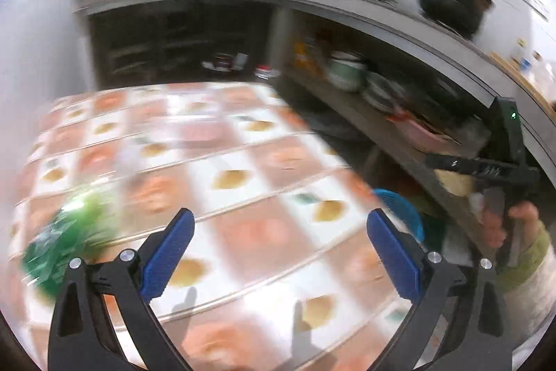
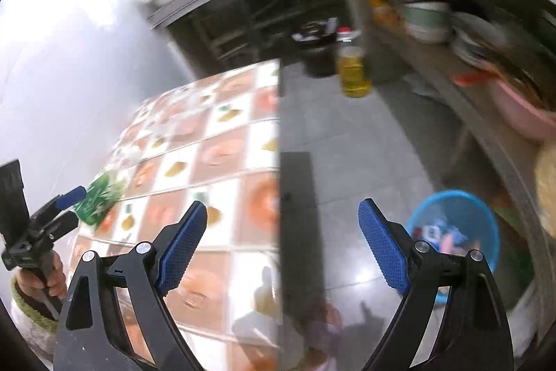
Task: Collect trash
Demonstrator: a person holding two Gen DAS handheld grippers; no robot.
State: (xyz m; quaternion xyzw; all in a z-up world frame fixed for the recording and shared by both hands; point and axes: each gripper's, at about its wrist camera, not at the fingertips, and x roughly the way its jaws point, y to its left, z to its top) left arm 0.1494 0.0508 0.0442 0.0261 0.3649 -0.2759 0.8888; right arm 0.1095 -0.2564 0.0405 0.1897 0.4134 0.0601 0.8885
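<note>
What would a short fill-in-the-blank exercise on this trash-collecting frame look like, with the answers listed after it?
1. The basket on the floor that holds scraps is ____ in colour.
2. The wrapper lying on the patterned table near the left gripper is ____.
3. The bottle standing on the floor holds a ____ liquid.
4. The right gripper has its fingers spread, so it is ____.

Missing words: blue; green; yellow; open

Green wrapper (image 2: pixel 99 199); blue basket (image 2: pixel 486 214); orange-white checked tablecloth (image 1: pixel 243 176).
</note>
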